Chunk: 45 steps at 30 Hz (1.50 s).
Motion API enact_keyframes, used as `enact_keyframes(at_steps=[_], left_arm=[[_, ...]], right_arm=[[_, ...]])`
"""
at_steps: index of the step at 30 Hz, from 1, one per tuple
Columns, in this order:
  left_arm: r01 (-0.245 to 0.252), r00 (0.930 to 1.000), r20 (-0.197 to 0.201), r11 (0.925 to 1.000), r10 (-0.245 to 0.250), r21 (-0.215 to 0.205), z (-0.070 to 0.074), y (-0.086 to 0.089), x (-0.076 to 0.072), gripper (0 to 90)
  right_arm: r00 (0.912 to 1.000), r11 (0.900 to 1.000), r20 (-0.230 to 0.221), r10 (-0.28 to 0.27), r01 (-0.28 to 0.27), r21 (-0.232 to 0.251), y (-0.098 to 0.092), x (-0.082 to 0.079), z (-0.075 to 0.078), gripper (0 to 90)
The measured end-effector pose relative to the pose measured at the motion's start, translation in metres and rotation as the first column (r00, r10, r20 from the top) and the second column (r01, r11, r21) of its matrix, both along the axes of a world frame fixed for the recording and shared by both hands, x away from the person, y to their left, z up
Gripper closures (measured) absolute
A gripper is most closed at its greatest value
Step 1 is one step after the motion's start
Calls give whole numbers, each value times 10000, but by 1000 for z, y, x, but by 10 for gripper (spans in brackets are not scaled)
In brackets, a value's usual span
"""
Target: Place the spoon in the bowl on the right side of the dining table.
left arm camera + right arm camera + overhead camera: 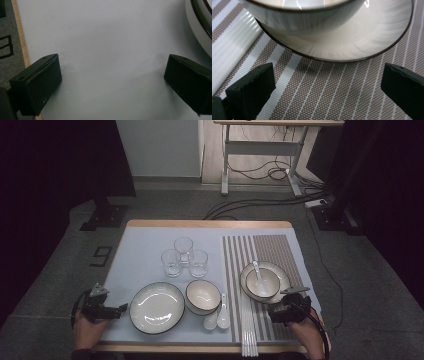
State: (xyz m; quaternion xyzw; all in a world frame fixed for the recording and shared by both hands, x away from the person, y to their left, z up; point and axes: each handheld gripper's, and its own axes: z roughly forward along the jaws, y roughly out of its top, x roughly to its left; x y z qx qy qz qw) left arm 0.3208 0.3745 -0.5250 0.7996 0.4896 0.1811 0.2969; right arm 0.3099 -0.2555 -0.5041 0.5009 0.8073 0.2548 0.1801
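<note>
A: What does the table look like from the high view?

B: A wooden table (210,224) carries a pale blue mat (145,245) on its left part and a brown-and-white striped placemat (272,251) on its right. The floor around it is grey carpet, dark curtains stand at both sides, and at twelve o'clock a second desk (260,145) stands over loose cables (265,172).

A: And the grippers?

B: The left gripper (120,310) sits at about eight o'clock on the table, its jaws spread wide over bare blue mat, gripping nothing. The large plate (156,308) lies just beside it, toward three o'clock. The right gripper (272,312) is at about four o'clock, jaws spread apart over the striped placemat, also empty.

A: What is nearest the right gripper?

B: A plate (362,40) with a bowl (307,15) standing on it, close ahead at its twelve o'clock, apart from the jaws. A white spoon (257,271) rests in that bowl.

A: Anything else?

B: Three glasses (184,255) cluster near the centre, an empty bowl (203,296) sits below them, two spoons (218,318) lie just beside it, and white chopsticks (248,340) lie at six o'clock.
</note>
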Motion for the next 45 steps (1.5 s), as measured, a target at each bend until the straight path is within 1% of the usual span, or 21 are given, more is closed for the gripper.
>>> enact_keyframes(at_steps=[4,5,9,11,13,18,25,29,32,38,45], left_arm=[[0,10000,4,10000,0,-2,0,0,0,11],[2,10000,5,10000,-2,0,0,0,0,11],[-1,10000,5,10000,1,0,0,0,0,11],[0,10000,3,10000,0,1,0,0,0,11],[-1,10000,0,10000,1,0,0,0,0,11],[1,10000,-8,10000,-1,-2,0,0,0,11],[-1,10000,-17,10000,1,-6,0,0,0,10],[0,10000,-23,10000,0,-8,0,0,0,10],[1,10000,-28,10000,-1,-10,0,0,0,10],[-8,10000,-28,10000,8,-23,0,0,0,10],[1,10000,-31,10000,-1,-9,0,0,0,9]], right_arm=[[9999,9998,-79,-97,98,146,-1,1,-9,0],[9998,9997,-167,-142,145,216,-1,2,-12,0],[9995,9995,-291,-132,141,299,-2,2,-20,0],[9997,9986,-70,-251,254,462,-3,0,-21,0],[9998,9985,74,-210,206,498,-3,0,-23,0],[9995,9982,295,-107,89,591,-5,-2,-24,0],[9971,9965,757,-111,47,840,-7,-7,-28,0],[9926,9941,1211,-132,-1,1088,-9,-11,-32,0],[9893,9930,1450,-141,-31,1177,-10,-13,-34,0],[9878,9924,1550,-164,-28,1231,-11,-14,-35,0],[9878,9923,1548,-168,-25,1241,-11,-14,-35,0]])
